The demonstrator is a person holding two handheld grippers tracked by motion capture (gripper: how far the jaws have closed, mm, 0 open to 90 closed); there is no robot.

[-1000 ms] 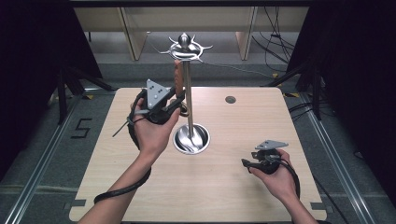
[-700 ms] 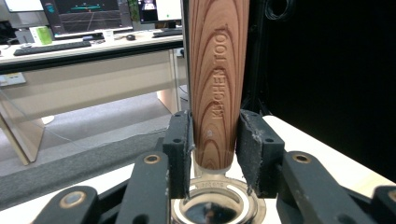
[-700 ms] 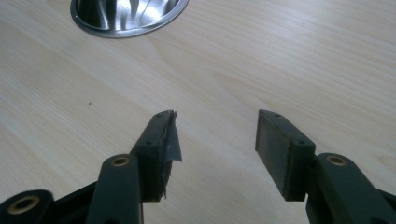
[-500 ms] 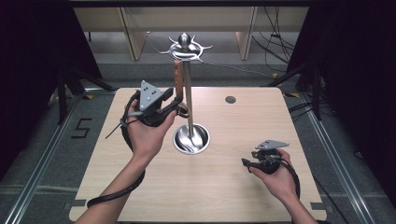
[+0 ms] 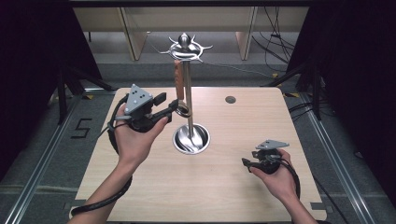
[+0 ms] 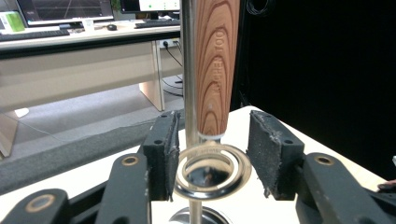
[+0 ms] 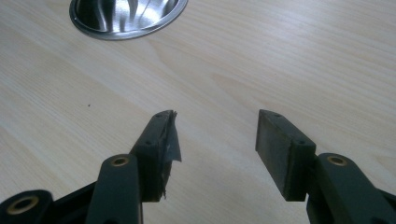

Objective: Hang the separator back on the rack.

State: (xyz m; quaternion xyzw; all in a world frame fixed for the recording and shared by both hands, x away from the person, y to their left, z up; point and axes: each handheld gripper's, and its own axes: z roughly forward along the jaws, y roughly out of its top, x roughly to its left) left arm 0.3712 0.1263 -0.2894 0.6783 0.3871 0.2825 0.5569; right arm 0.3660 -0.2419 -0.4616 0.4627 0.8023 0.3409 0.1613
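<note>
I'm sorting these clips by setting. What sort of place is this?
Probably a lab or office workroom: a wooden table with a metal utensil stand, desks with monitors and a keyboard behind, and loose cables on the floor.

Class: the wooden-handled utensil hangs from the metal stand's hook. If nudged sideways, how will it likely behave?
The utensil would probably swing, since it hangs freely from the stand. Its polished metal ring looks slippery between the left tongs. The rigid wooden handle should not bend.
</note>
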